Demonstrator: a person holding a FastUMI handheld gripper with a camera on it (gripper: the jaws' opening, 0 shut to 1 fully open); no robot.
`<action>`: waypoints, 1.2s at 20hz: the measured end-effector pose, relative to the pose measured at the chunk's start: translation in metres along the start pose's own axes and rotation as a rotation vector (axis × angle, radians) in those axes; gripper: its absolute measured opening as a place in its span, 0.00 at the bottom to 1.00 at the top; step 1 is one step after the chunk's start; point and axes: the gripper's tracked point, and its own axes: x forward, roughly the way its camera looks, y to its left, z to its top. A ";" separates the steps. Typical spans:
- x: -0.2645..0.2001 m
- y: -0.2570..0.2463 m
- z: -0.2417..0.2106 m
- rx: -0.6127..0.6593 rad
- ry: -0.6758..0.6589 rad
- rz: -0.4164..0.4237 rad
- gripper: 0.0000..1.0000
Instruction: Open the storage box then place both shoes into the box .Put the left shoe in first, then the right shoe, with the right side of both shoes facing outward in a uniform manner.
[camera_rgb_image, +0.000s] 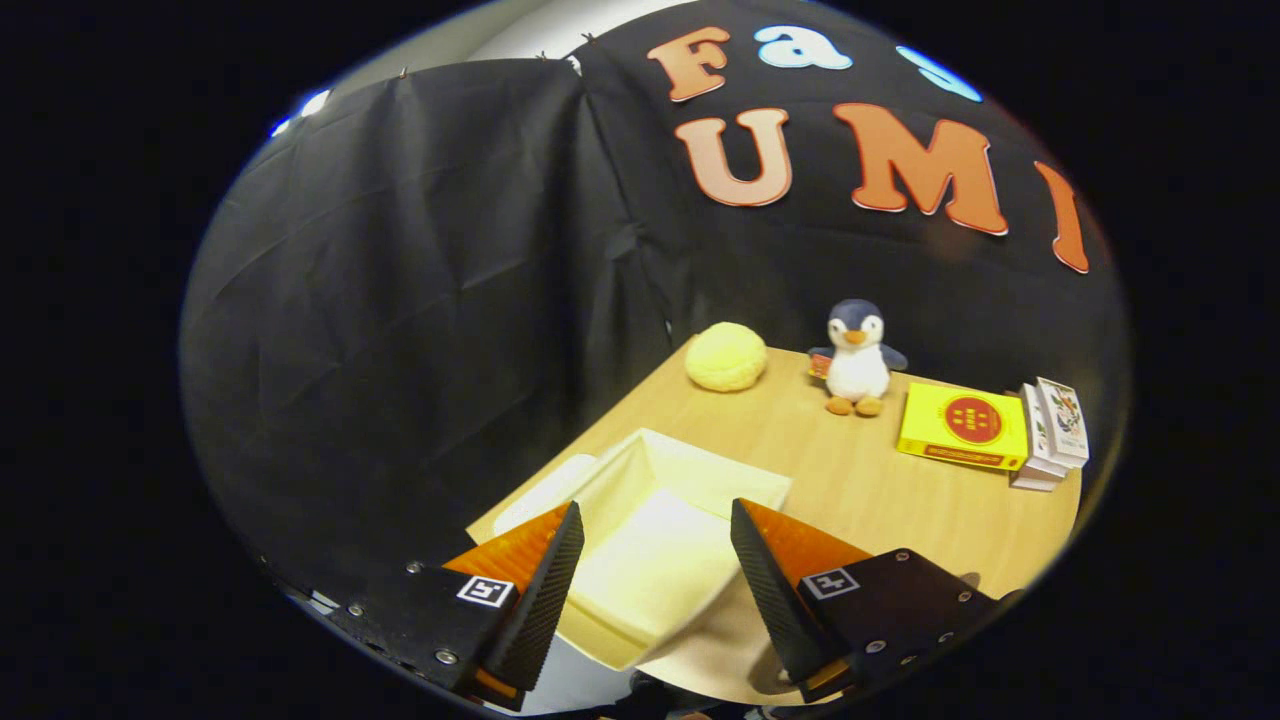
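The wooden table is the biggest thing here, running from under the fingers back to the black cloth wall. On its near part sits the storage box, white, with its top open so the pale inside shows. Nothing can be seen lying in the box; its floor looks bare and brightly lit. A white flap or lid part lies along the side of the box nearest the cloth wall, though the glare makes it hard to tell how it joins. The box's long axis runs from just under the fingers away toward the far side of the table, slanted a little toward the yellow round cushion.

The gripper hangs above the near end of the box with its two fingers well apart, holding nothing; the box's open inside shows between them and just ahead of them.

Beyond the box, near the far wall, the cushion rests on the table. Just beside it stands a plush penguin, upright, facing the gripper. Next over lies a flat yellow box with a red round mark on its lid, and touching its far side is a small stack of white cartons, some standing on edge
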 end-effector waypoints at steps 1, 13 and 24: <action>-0.003 -0.019 -0.014 -0.004 0.011 -0.033 0.89; -0.012 -0.155 -0.187 0.075 0.273 -0.292 0.87; 0.046 -0.191 -0.231 0.116 0.317 -0.323 0.60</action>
